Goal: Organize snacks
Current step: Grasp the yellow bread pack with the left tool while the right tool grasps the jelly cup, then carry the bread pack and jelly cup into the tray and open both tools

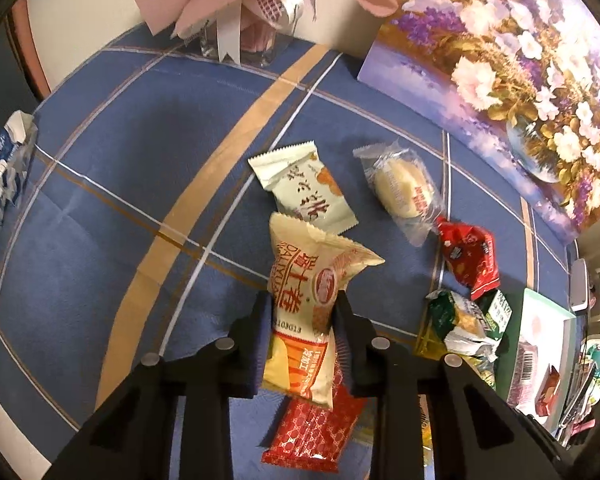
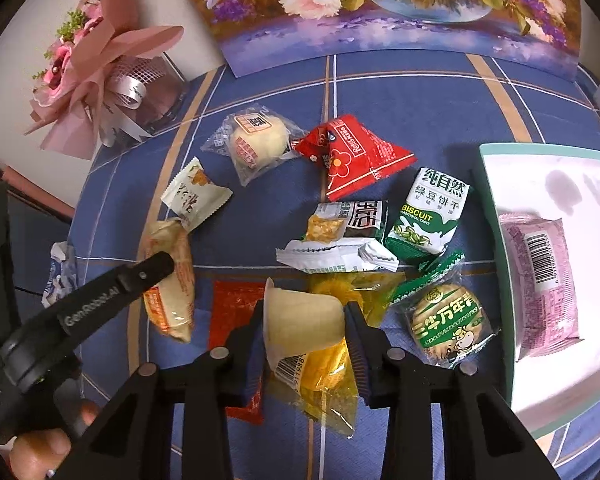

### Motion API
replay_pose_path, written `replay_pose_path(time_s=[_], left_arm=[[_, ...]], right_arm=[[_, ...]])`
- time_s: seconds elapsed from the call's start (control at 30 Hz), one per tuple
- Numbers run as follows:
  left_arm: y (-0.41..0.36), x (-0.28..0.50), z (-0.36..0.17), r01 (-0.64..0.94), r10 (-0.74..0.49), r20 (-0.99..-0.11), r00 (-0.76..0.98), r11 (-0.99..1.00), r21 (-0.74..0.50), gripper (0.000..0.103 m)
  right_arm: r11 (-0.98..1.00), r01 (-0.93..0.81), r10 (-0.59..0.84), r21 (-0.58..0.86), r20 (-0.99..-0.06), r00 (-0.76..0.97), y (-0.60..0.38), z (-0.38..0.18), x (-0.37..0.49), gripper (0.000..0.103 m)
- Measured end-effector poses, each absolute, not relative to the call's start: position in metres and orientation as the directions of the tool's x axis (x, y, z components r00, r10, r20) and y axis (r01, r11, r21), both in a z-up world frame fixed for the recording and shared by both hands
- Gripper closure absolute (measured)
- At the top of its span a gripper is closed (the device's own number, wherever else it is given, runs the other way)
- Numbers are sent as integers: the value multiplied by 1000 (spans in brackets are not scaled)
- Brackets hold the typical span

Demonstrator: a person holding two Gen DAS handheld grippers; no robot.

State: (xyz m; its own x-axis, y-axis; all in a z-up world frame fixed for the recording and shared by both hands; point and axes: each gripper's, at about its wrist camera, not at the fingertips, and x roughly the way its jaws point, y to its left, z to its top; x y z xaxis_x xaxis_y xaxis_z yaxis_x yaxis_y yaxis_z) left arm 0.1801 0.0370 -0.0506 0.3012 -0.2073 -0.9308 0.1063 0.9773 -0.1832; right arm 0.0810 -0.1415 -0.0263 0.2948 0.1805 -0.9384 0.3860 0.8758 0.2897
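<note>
My left gripper [image 1: 302, 308] is shut on a cream and orange snack packet [image 1: 304, 280] and holds it above the blue tablecloth; the packet also shows in the right wrist view [image 2: 172, 280]. My right gripper [image 2: 306, 312] is shut on a yellow jelly cup packet [image 2: 308, 320]. A red packet [image 1: 312, 432] lies under the left gripper. Loose snacks lie on the cloth: a white packet [image 2: 196, 194], a clear-wrapped pastry [image 2: 256, 142], a red packet [image 2: 352, 156], a green biscuit packet [image 2: 426, 214], a round green packet [image 2: 448, 320]. A white tray [image 2: 496, 184] at the right holds a pink packet [image 2: 540, 276].
A flower painting [image 2: 380, 12] leans at the back of the table. A pink bouquet in a glass vase [image 2: 100, 76] stands at the back left. A blue and white pack [image 1: 0, 176] lies at the table's left edge.
</note>
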Motion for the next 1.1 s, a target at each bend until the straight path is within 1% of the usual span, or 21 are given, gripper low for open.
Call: replay_pose_path(time_s=[0.2,0.33,0.63,0.9,1.1], left_arm=[[36,179,-45,106,-205,-928,311,978,-180,73],[39,178,-42,101,-220,-925,308,975,-198,73],[34,171,-14,121,-221,-902,371,975,-189,73],[15,159,8,164,-245,-880,408,967,-194,73],[-8,145,21,211,-266,-865,425,959,-191,73]], right_arm=[[877,374,184,302,-930,319,-142,-14,80,64],[874,374,186,310,-925,332,-143,-7,79,64],[870,374,187,321,-917,353,-147,3,78,64],[854,413,151,315,-911,383,-175,18,67,64],[822,480,103,306,-910,402,-216,27,52,64]])
